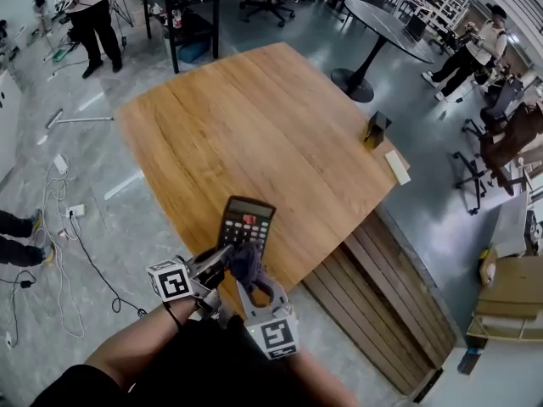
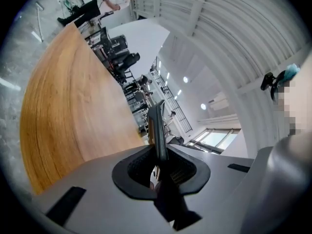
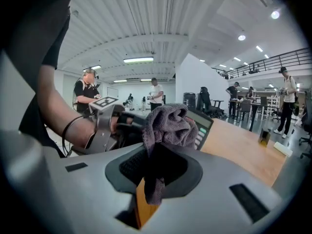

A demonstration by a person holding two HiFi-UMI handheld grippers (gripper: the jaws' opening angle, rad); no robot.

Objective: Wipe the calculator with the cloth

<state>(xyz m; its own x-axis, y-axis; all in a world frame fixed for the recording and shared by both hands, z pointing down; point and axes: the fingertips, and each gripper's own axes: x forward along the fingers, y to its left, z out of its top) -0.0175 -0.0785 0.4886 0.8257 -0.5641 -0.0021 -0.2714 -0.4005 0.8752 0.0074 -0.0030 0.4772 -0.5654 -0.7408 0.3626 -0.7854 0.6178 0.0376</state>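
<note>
A black calculator [image 1: 246, 221] with a dark display and a red key is held just above the near edge of the wooden table [image 1: 254, 117]. My left gripper [image 1: 222, 259] is shut on its lower left edge. In the left gripper view the calculator [image 2: 157, 128] shows edge-on as a thin dark slab between the jaws of the left gripper [image 2: 158, 168]. My right gripper [image 1: 251, 276] is shut on a grey-purple cloth [image 1: 245, 259]. The bunched cloth [image 3: 168, 123] lies against the calculator's [image 3: 204, 126] lower face, in front of the right gripper [image 3: 158, 175].
A small dark box [image 1: 376, 130] and a white block [image 1: 397, 167] lie near the table's right edge. A slatted wooden bench [image 1: 382, 303] stands at the table's right side. Cables [image 1: 59, 219] run over the floor on the left. People stand round the room.
</note>
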